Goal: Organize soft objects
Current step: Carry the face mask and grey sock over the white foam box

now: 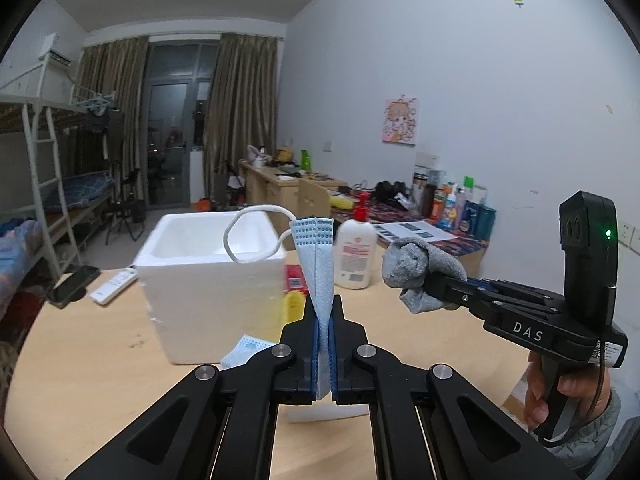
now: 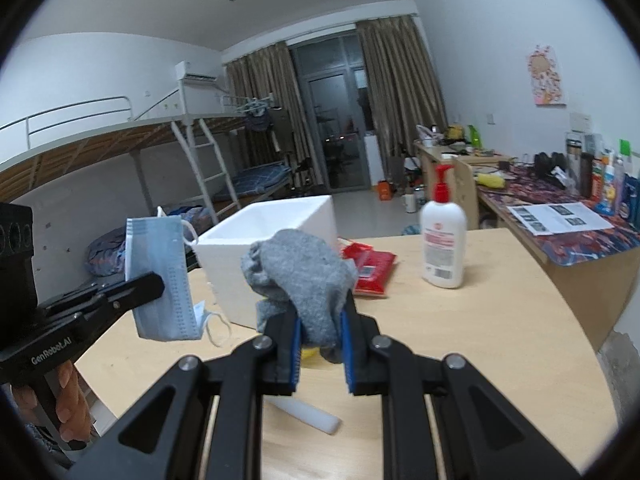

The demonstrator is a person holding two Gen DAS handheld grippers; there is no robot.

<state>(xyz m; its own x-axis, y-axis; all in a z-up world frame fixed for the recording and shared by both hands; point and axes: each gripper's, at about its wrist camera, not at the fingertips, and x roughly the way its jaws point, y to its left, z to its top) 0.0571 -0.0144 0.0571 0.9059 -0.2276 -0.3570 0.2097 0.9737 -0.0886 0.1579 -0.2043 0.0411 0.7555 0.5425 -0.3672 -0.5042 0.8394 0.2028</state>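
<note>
Blue mask (image 1: 318,264) clamped between the left gripper (image 1: 325,312) pads, held upright above the desk (image 1: 100,344), ear loop (image 1: 252,236) arcing over the foam box (image 1: 208,280); grey sock (image 2: 300,276) bunched in the right gripper (image 2: 320,320), jaws closed on it, lifted off the desk; left view alone shows a phone (image 1: 70,286) and remote (image 1: 114,285) at the far-left desk edge, plus a second mask (image 1: 246,350) lying by the box's near corner; right view alone shows the red packet (image 2: 370,270) whole, beside the box, and a white piece (image 2: 308,416) on the desk under the gripper; bottle (image 2: 443,246) stands right of the box, apart from it; box top open; bare desk to the right and near side; both items held just in front of the box.
</note>
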